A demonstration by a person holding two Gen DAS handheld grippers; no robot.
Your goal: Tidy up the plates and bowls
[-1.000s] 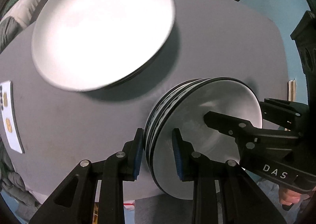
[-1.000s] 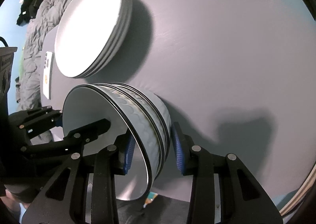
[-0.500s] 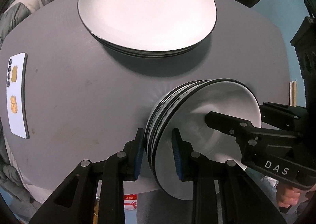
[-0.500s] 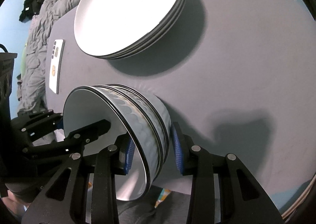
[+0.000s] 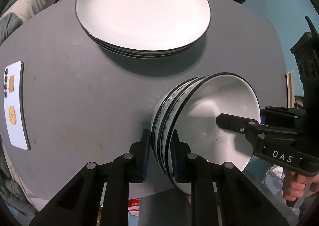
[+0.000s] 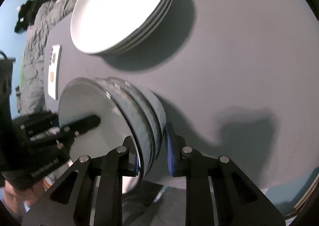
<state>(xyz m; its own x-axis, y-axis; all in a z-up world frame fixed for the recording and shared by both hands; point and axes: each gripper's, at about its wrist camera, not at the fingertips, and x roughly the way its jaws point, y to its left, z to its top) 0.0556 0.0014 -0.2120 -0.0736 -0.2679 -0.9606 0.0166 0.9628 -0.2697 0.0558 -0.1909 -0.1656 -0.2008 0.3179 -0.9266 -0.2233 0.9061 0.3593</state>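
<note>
Round grey table [image 5: 83, 94]: stack of white plates [image 5: 143, 8] at far side, nested bowls [image 5: 207, 118] near front edge, white phone [image 5: 15, 104] left.

Two wrist-mounted fisheye cameras look steeply down along their own black fingers onto a grey table [image 5: 83, 90], each from close above its near edge. The left view faces the nested bowls [image 5: 209, 126] from their left rim, with the plate stack [image 5: 143, 8] beyond and a white phone [image 5: 15, 104] at far left. The right view faces the same bowls [image 6: 139, 118] from the opposite rim. Both share the bowls, the plates [image 6: 119, 6], the phone [image 6: 53, 72], and each other's gripper.
</note>
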